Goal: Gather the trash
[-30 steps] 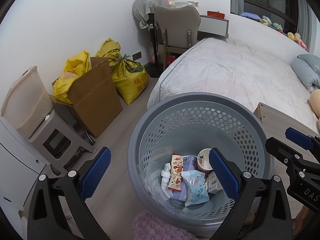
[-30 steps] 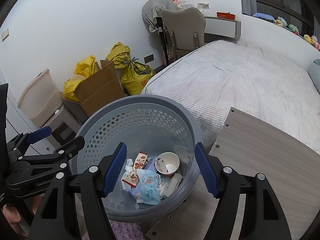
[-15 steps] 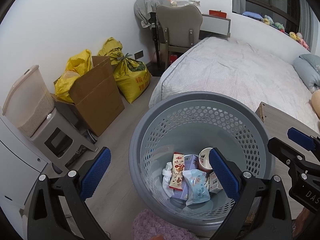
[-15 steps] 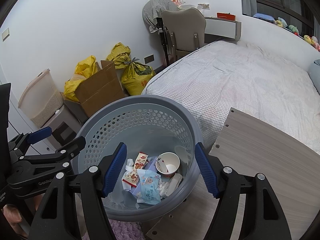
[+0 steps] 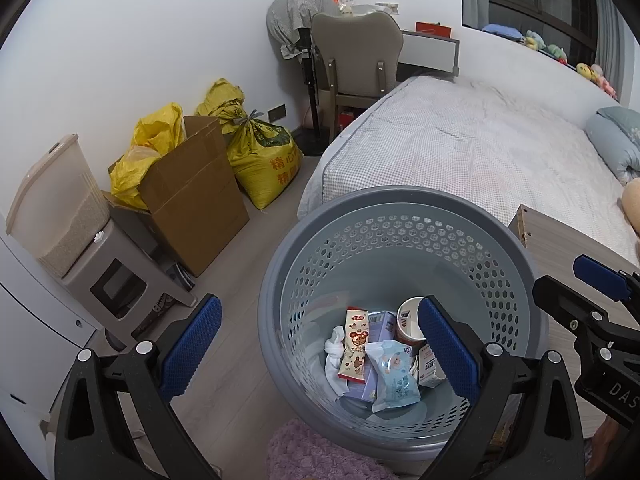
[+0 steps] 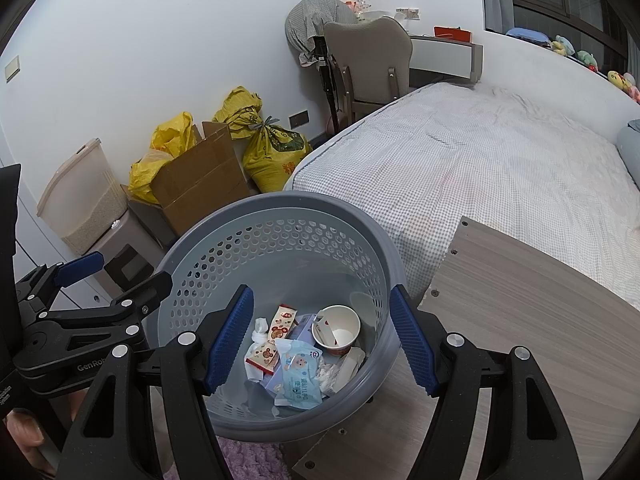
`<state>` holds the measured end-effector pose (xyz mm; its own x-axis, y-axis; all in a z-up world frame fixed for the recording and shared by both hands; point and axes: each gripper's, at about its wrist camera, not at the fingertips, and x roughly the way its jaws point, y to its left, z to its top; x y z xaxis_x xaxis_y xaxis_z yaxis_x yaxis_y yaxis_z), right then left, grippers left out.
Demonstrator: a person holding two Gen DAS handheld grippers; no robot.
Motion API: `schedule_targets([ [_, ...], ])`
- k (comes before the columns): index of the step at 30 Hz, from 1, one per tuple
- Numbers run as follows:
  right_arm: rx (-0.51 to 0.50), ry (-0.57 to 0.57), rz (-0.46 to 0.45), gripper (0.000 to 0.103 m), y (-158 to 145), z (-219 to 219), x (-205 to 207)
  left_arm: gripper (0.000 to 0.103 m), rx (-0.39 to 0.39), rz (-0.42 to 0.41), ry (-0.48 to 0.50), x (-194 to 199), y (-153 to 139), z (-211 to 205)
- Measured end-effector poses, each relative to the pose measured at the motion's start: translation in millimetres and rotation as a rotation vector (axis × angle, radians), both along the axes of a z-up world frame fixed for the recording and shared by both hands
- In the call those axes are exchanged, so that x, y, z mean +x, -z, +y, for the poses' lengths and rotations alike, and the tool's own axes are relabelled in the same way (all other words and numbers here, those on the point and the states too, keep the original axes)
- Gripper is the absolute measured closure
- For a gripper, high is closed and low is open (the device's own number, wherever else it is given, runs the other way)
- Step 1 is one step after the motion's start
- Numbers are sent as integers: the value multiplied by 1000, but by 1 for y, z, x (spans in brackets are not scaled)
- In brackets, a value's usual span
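a bedroom with a white wall, a bed (image 6: 480, 168) under a checked cover, and a pale wood-look floor (image 5: 240, 264). by the wall stand yellow sacks (image 5: 264, 152), an open cardboard box (image 5: 196, 196) and a chair (image 5: 356, 60) with cloth draped behind it.

a grey perforated basket (image 5: 400, 204) sits on the floor at the foot of the bed, just beside a wooden board (image 6: 520, 300). the trash lies at its bottom: a snack wrapper (image 5: 354, 346), a pale blue wipes packet (image 5: 394, 380), a paper cup (image 6: 336, 330) tipped on its side, a small carton (image 5: 430, 368) and crumpled white tissue (image 5: 334, 356) (all heaped together, touching).

the left gripper (image 5: 316, 354) hangs over the near rim, fingers spread wide with nothing between them; one blue pad is over the floor, the other over the basket's inside. the right gripper (image 6: 320, 350) is likewise released and empty, angled down into the basket, its pads framing the heap without touching it.
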<state>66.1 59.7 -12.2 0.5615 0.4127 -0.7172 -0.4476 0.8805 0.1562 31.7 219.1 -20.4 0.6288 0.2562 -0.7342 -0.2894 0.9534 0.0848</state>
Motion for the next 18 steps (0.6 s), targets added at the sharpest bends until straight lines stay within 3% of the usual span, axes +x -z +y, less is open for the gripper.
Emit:
schedule_targets([
  [18,1,0,-1,35,0,0,0,6,-3,1,4,2,0,-3],
])
